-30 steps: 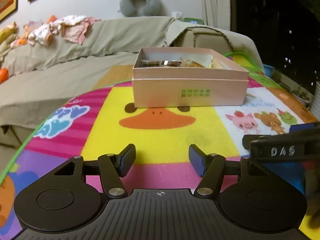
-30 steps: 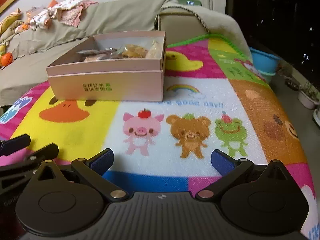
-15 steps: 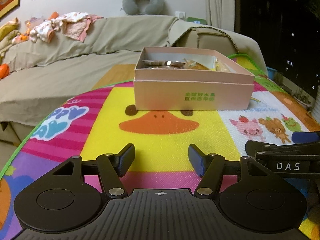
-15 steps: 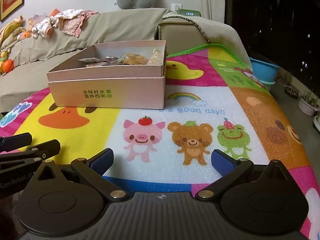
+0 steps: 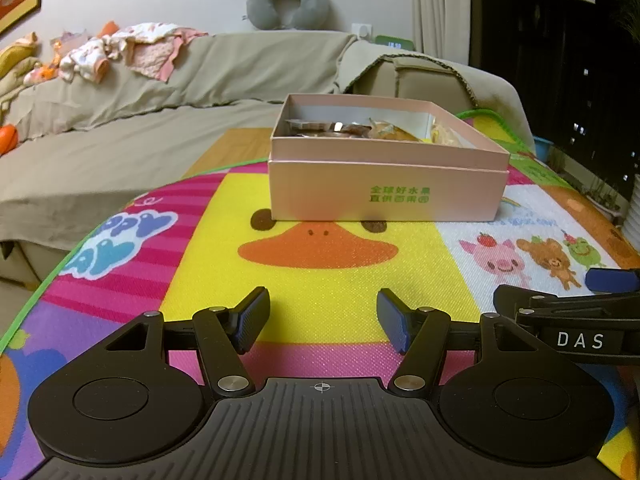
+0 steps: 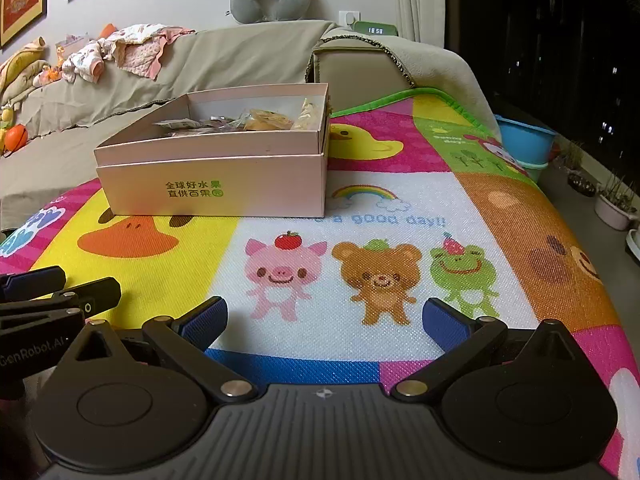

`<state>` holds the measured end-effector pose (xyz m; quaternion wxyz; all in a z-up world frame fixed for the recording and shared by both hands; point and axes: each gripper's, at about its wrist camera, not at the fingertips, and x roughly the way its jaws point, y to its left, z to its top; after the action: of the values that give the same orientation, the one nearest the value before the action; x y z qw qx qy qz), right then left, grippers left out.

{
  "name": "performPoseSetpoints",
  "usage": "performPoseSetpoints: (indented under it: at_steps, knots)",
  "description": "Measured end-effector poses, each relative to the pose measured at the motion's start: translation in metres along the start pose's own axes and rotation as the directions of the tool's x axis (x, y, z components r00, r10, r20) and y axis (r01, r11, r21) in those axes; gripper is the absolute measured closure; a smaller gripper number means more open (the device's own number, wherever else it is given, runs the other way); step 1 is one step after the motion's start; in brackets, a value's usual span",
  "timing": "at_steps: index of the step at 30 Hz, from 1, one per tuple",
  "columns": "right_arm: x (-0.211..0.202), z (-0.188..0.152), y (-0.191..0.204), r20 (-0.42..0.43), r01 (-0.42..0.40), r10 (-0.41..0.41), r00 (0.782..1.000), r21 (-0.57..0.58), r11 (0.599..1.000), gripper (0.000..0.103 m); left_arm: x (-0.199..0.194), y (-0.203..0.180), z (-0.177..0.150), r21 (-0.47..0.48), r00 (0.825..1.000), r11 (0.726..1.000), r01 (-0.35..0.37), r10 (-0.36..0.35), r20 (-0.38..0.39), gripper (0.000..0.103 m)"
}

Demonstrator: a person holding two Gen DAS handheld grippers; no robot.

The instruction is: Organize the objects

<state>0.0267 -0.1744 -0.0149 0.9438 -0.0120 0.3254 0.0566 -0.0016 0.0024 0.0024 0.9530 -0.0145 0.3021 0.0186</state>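
A pink cardboard box (image 5: 384,184) with green lettering stands open on the colourful play mat (image 5: 332,288), holding several wrapped snacks (image 5: 360,130). It also shows in the right wrist view (image 6: 216,184), with the snacks (image 6: 256,120) inside. My left gripper (image 5: 322,322) is open and empty, low over the mat in front of the box. My right gripper (image 6: 324,320) is open and empty over the cartoon animals, right of the box. The right gripper shows at the left wrist view's right edge (image 5: 576,312), and the left gripper at the right wrist view's left edge (image 6: 48,296).
A beige covered sofa (image 5: 120,128) with clothes (image 5: 120,54) and a grey neck pillow (image 5: 286,4) stands behind the mat. Blue tubs (image 6: 524,140) and plant pots (image 6: 616,204) sit on the floor at the right, by the dark window.
Both grippers have drawn back and tilted up a little, so the box sits lower and farther in both views. Both stay open and empty.
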Motion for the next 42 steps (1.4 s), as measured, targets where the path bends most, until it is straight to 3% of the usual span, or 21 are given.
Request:
performPoseSetpoints:
  at_steps: [42]
  knots:
    - [-0.0006, -0.0005, 0.0007, -0.002, -0.002, 0.002, 1.0, 0.006, 1.0, 0.0, -0.0001, 0.001, 0.0001, -0.004, 1.0, 1.0, 0.001, -0.001, 0.0, 0.037]
